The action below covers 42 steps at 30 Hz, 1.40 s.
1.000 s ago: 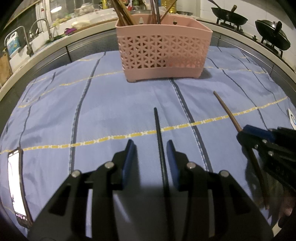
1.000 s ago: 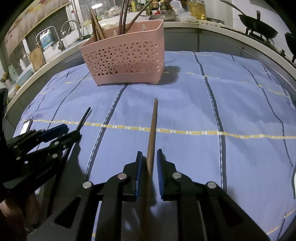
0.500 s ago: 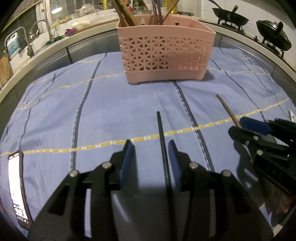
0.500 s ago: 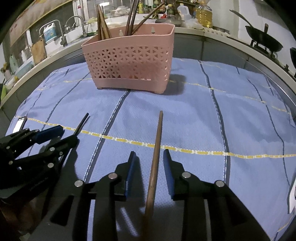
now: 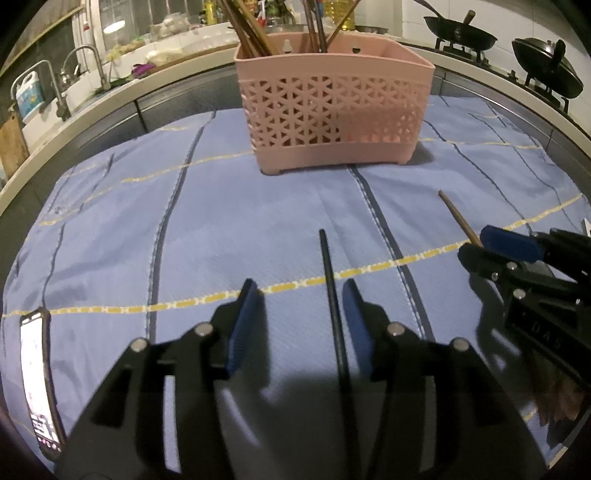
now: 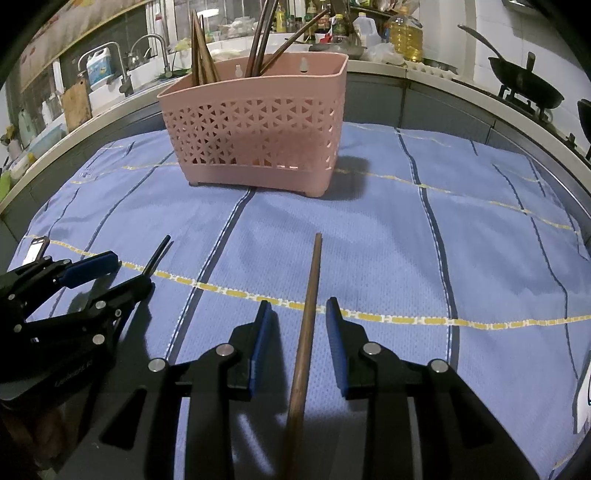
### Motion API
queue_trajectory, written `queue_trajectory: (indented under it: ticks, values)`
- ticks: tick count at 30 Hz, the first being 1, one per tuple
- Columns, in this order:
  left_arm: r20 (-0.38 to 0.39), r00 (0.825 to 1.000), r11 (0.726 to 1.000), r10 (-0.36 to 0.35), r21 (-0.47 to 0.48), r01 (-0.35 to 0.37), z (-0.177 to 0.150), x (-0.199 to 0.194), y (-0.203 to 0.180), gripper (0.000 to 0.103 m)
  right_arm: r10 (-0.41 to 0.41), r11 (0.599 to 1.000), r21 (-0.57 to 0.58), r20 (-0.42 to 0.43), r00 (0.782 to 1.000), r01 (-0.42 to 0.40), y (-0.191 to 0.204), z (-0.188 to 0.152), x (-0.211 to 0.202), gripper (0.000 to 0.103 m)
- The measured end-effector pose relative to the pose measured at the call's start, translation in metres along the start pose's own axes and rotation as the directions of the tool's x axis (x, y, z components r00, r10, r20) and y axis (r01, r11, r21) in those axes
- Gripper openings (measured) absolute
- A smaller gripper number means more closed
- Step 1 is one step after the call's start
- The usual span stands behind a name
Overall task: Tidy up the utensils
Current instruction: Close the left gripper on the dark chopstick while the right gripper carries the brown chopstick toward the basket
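Observation:
A pink perforated basket (image 5: 332, 110) with several chopsticks upright in it stands at the far middle of the blue striped cloth; it also shows in the right wrist view (image 6: 258, 136). A black chopstick (image 5: 332, 295) lies on the cloth between the fingers of my open left gripper (image 5: 299, 295), close to the right finger. A brown wooden chopstick (image 6: 308, 317) lies on the cloth between the fingers of my open right gripper (image 6: 299, 317). Neither gripper pinches its chopstick. Each gripper shows at the other view's edge.
A phone (image 5: 37, 376) lies on the cloth at the near left. The counter rim (image 5: 110, 96) curves behind, with a sink and tap (image 5: 88, 62) at the far left and woks on a stove (image 5: 458, 33) at the far right.
My right gripper has opened from nearly shut around the brown chopstick. Both grippers have drawn back a little along their chopsticks. The basket looks nearer.

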<state>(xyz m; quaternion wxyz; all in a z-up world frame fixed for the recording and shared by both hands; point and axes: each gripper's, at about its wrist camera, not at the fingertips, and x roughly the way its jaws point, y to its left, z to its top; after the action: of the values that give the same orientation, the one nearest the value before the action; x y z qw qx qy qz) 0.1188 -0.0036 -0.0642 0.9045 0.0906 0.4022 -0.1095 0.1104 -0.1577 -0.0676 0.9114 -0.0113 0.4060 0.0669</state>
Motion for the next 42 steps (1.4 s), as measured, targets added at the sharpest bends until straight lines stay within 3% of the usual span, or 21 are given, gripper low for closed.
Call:
queue_trajectory:
  ticks: [9,15,30,33,34,37,38,42]
  values:
    - [0.004,1.000,1.000,0.003,0.004,-0.003,0.000,0.001,0.000,0.050,0.000,1.000,-0.001,0.000,1.000,0.000,0.000,0.001,0.000,0.031]
    - [-0.013,0.999,0.999,-0.039,-0.018,0.039,0.000,0.003,0.009,0.054,0.003,1.000,-0.004,0.004,1.000,-0.003,0.000,0.002,0.001,0.031]
    - [-0.027,0.997,0.998,-0.067,0.016,0.067,0.010,0.011,0.004,0.055,0.027,0.999,-0.022,0.000,1.000,-0.027,-0.004,0.006,0.005,0.031]
    - [-0.018,0.996,0.995,-0.086,0.041,0.087,0.011,0.010,-0.001,0.043,0.035,0.999,-0.034,0.003,0.999,-0.035,-0.005,0.006,0.006,0.031]
    - [-0.016,0.995,0.994,-0.097,0.055,0.097,0.010,0.009,-0.004,0.034,0.038,0.999,-0.038,0.003,0.999,-0.038,-0.005,0.006,0.006,0.030]
    - [-0.021,0.991,0.988,-0.129,0.085,0.131,0.011,0.008,-0.013,0.008,0.059,0.997,-0.048,0.001,0.998,-0.059,-0.002,0.007,0.007,0.013]
    - [-0.025,0.991,0.986,-0.133,0.094,0.135,0.011,0.007,-0.016,0.006,0.070,0.996,-0.051,-0.003,0.998,-0.070,0.000,0.008,0.007,0.006]
    - [-0.047,0.986,0.984,-0.162,0.067,0.165,0.014,0.007,-0.017,0.005,0.154,0.988,-0.012,-0.021,0.988,-0.154,0.001,0.009,0.004,0.005]
